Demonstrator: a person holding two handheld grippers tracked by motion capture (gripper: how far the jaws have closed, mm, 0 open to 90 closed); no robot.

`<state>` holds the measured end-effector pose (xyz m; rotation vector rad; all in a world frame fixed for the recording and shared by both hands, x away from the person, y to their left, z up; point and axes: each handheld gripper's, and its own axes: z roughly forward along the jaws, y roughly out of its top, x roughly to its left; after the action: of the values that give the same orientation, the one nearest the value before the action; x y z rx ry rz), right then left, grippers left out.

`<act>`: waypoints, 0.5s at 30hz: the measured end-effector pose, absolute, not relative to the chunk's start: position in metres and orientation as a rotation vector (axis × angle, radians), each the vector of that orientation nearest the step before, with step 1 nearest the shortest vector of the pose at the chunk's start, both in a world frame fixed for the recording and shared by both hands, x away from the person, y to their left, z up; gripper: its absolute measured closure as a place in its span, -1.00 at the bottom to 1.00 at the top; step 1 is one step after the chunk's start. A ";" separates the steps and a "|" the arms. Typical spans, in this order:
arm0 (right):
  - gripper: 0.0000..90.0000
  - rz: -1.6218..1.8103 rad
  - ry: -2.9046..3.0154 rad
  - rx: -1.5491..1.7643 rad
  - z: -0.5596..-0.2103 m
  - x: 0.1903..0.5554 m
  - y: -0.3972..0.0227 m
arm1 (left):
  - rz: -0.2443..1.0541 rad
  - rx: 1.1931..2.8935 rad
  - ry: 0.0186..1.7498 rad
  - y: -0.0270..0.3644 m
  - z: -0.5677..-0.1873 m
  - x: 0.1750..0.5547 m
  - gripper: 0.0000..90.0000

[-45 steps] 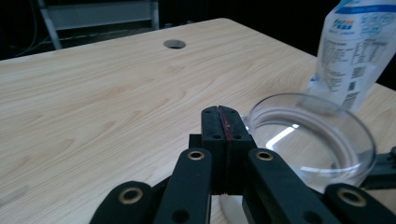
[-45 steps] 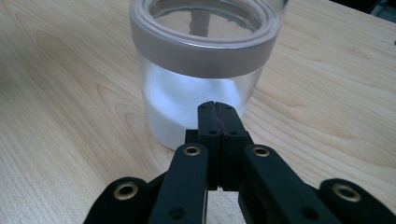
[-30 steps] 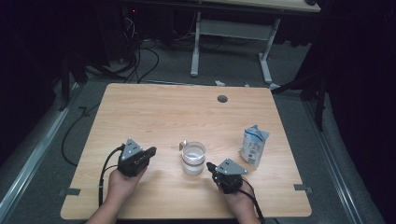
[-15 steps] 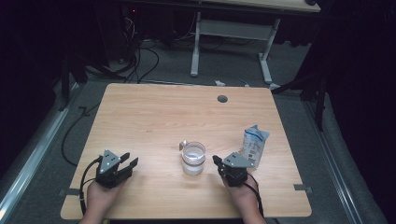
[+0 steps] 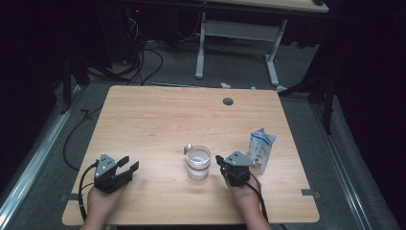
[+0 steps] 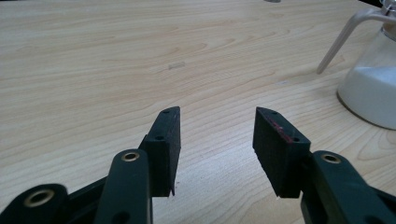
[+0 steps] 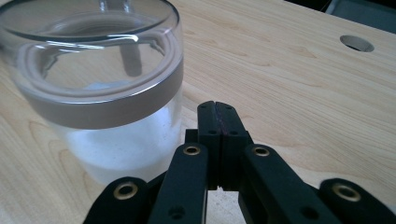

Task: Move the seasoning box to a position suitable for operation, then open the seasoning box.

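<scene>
A: Nearest the table's front edge, the left gripper sits low at the left corner, well apart from everything. Its jaws have just been opening, and in the left gripper view they stand spread with only bare wood between the pads.

B: And the right gripper?

A: Jaws pressed flat together, holding nothing. It points up the table and rests just beside the glass jar, on the jar's right. In the right gripper view the jar wall looms right at the closed tips.

B: So the risk sits there.

A: I'd say so. The jar stands upright near the front middle, with white powder in its lower part and a scoop handle sticking out over the rim. A sideways nudge from those shut jaws could shove or tip it, and the powder would spill. The handle is a second snag: clip it and it levers the jar.

B: Hand poses?

A: Both forearms come in from the bottom edge, wrists level, grippers aimed forward. Farther right, the white pouch stands near the right hand, close enough for a careless swing to topple it. Beyond it lies open table.
</scene>
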<state>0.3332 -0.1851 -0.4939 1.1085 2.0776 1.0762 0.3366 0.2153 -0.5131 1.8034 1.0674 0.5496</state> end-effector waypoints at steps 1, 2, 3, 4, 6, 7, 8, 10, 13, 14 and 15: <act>1.00 1.071 2.073 1.112 -0.494 0.334 -0.184 | 0.554 1.812 1.060 0.214 -0.513 0.337 0.15; 1.00 1.067 2.069 1.110 -0.495 0.335 -0.185 | 0.561 1.823 1.049 0.213 -0.514 0.336 0.15; 1.00 1.062 2.064 1.117 -0.495 0.335 -0.185 | 0.568 1.833 1.039 0.212 -0.514 0.336 0.15; 1.00 1.064 2.060 1.122 -0.495 0.335 -0.185 | 0.569 1.833 1.038 0.212 -0.513 0.336 0.15; 1.00 1.064 2.054 1.120 -0.494 0.334 -0.185 | 0.549 1.810 1.047 0.212 -0.513 0.337 0.15; 1.00 1.062 2.056 1.119 -0.493 0.334 -0.185 | 0.541 1.805 1.048 0.210 -0.512 0.338 0.15; 1.00 1.065 2.055 1.119 -0.492 0.333 -0.185 | 0.544 1.805 1.046 0.209 -0.512 0.338 0.15; 1.00 1.068 2.054 1.108 -0.489 0.332 -0.186 | 0.559 1.829 1.035 0.204 -0.512 0.338 0.15; 1.00 1.070 2.052 1.086 -0.488 0.332 -0.185 | 0.575 1.830 1.034 0.204 -0.511 0.337 0.15; 1.00 1.076 2.049 1.090 -0.488 0.332 -0.184 | 0.576 1.823 1.038 0.205 -0.511 0.337 0.15; 1.00 1.073 2.048 1.085 -0.488 0.333 -0.184 | 0.579 1.817 1.043 0.207 -0.510 0.337 0.15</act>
<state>0.3330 -0.1838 -0.4882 1.0853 2.0483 1.0730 0.3369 0.2066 -0.5099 1.8170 1.0432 0.5787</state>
